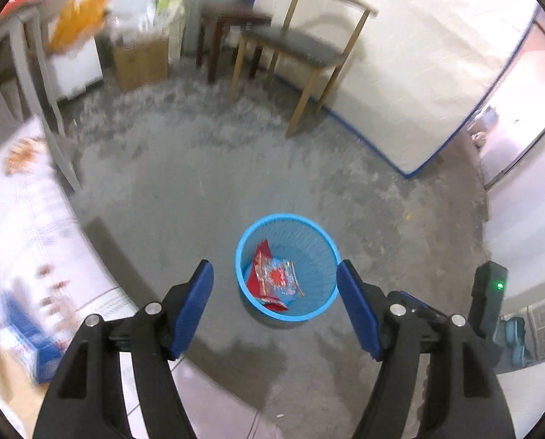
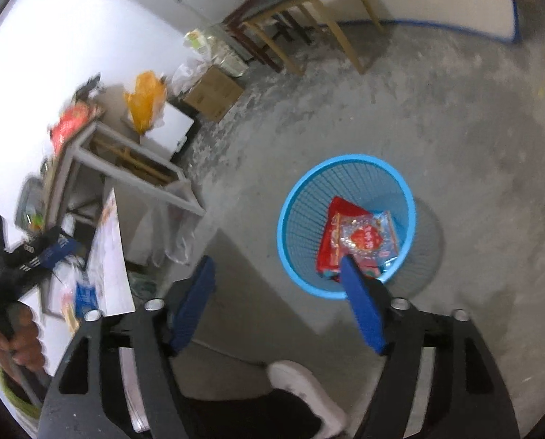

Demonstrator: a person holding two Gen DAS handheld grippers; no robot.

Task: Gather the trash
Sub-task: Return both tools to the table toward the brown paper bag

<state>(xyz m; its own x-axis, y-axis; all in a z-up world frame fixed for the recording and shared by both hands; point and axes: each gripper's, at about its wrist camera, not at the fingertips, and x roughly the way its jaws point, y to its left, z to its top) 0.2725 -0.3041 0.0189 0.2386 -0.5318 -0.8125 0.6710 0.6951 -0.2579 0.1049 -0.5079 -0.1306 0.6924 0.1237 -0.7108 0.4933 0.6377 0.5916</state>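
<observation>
While both grippers hang over the floor, this is how things stand:

Left gripper (image 1: 275,274): jaws spread wide, nothing between the blue pads (image 1: 195,307), touching nothing.

Right gripper (image 2: 277,270): jaws spread wide too, empty; its right-hand pad (image 2: 362,307) overlaps the near rim of the basket in its own view (whether it touches I cannot tell).

Basket (image 1: 243,256): blue plastic, slatted wall, upright on the grey concrete floor (image 1: 199,190), below and ahead of both grippers.

Trash: a red wrapper (image 2: 332,241) and a clear wrapper with a red print (image 2: 367,237) lie inside the basket, the clear one on top of the red.

Table (image 2: 111,256): white, off to the left, cluttered and blurred.

Chair (image 1: 301,44): wooden, by the far wall, well apart from the basket.

Person: a hand (image 2: 14,344) at the left edge of the right view, a white shoe (image 2: 301,384) near the bottom.
</observation>
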